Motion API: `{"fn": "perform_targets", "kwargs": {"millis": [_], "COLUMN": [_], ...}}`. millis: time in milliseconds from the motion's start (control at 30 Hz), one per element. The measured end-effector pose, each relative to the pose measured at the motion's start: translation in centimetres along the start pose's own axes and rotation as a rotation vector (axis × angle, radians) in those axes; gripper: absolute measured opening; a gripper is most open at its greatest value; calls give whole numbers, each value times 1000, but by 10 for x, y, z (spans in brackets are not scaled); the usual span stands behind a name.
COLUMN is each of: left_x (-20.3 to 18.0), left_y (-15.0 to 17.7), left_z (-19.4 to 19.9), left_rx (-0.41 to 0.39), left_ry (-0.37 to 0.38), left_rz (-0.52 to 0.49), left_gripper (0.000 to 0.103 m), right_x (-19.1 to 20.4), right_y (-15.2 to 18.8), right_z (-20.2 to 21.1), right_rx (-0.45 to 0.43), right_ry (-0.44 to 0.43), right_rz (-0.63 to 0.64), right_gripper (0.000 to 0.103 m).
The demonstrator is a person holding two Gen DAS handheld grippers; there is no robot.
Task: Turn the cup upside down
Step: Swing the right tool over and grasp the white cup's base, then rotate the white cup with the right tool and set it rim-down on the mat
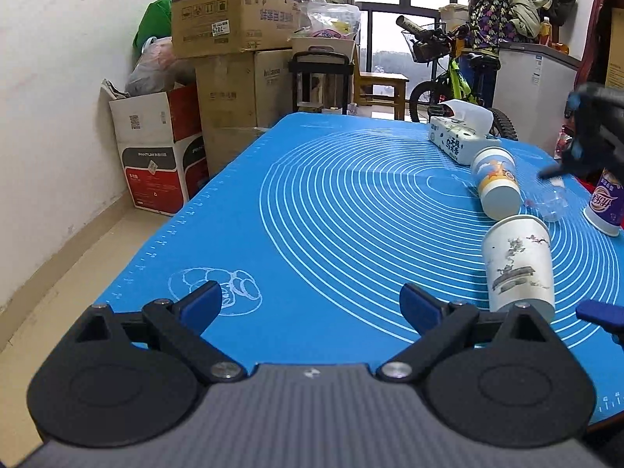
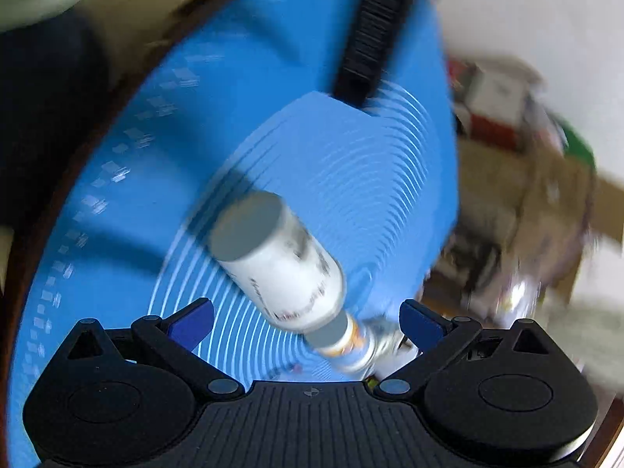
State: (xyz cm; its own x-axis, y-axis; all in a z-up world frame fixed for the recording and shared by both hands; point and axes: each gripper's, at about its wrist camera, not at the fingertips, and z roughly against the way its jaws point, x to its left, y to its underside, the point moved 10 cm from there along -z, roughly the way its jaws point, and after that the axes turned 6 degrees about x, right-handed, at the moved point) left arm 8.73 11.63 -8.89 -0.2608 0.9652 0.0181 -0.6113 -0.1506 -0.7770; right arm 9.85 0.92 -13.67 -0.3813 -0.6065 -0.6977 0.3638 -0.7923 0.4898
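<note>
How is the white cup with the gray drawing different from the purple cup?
The white cup carries a gray ink-style drawing; the purple cup has purple print with lettering. The white cup stands mouth-down, wide end on the blue mat; the purple cup stands narrow end down. Both look like paper cups.

the right gripper (image 2: 306,321) hangs spread wide, empty, over the blue mat (image 2: 351,179); a white cup (image 2: 279,263) stands mouth-down just ahead of it, blurred.

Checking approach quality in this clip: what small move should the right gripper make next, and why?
Probably ease the right gripper forward until its open fingers straddle the white cup. The gripper holds nothing, and the cup sits just ahead, ungripped.
</note>
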Motion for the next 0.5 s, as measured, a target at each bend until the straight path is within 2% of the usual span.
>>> {"fn": "perform_targets", "kwargs": {"millis": [133, 300, 467, 500], "left_x": [5, 11, 12, 12], "left_y": [2, 5, 5, 6], "left_z": [-2, -5, -4, -4], "left_rx": [8, 24, 25, 25], "left_ry": [-6, -7, -7, -7], "left_rz": [15, 23, 24, 25], "left_gripper": [97, 97, 97, 97], "right_x": [14, 34, 40, 39], "right_y": [-14, -29, -37, -38], "right_z": [-8, -13, -28, -30], "right_rx": [-5, -43, -18, -22], "right_ry": [20, -10, -58, -59], "right_rz": [178, 297, 284, 276], "right_gripper": [97, 93, 66, 65]}}
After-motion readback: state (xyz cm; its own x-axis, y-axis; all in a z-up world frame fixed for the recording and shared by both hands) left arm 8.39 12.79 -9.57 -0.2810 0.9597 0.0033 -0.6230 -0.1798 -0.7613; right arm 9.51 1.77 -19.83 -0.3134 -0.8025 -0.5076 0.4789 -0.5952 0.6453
